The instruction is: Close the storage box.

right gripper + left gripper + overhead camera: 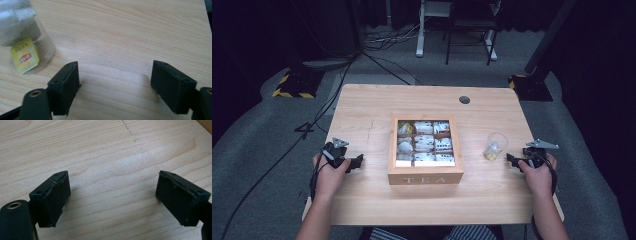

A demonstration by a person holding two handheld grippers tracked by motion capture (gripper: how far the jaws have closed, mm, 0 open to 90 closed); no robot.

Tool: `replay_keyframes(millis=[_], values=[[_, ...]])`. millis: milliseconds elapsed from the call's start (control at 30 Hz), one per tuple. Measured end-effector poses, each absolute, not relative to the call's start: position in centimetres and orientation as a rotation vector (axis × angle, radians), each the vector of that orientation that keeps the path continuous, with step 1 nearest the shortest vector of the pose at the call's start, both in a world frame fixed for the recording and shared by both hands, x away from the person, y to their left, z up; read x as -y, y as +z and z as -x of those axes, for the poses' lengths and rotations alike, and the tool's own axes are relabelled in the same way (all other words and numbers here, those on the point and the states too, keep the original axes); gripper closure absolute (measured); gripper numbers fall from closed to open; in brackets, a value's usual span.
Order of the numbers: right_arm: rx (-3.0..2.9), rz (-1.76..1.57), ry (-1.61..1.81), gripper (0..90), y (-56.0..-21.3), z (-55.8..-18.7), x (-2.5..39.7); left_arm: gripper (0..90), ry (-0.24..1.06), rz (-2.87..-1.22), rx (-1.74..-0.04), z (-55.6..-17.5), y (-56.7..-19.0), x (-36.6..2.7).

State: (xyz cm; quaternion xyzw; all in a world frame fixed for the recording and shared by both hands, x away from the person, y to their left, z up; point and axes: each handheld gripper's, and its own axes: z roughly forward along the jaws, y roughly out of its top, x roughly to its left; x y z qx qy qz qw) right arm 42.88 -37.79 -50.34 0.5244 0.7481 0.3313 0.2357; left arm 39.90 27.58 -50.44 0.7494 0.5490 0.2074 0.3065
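Wood is everywhere here: a pale table point(362, 200) with a wooden tea box point(425, 149) in the middle.

At 9 o'clock from the box, the left gripper point(357, 161) rests low by the table edge, held in the person's left hand point(329, 176). Its jaws are spread wide with nothing between them, just bare wood below. It points at the box, so it looks ready to help.

The box has no lid on, and its small squares are full of tea bags point(424, 142). It sits in the middle, I think so both hands can reach it.

At 3 o'clock from the box stands a clear glass point(495, 145). A tea bag with a yellow tag point(24, 58) is already in it.

The right gripper point(512, 160) sits just beside the glass, further out at 3 o'clock. Its jaws are spread wide too and hold nothing. It may have put the bag there, but I cannot tell.
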Motion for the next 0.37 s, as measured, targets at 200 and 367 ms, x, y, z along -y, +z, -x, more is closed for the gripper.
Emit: replay_keyframes(millis=[200, 367], values=[[-2.054, -1.448, 0.903, 15.8, -50.37, -42.97, 37.8, 12.9, 0.548, -1.982, -1.451, -39.91, -50.45, -27.58], [-2.054, -1.448, 0.904, 15.7, -50.38, -42.97, 37.8, 13.0, 0.548, -1.984, -1.452, -39.9, -50.44, -27.58]])
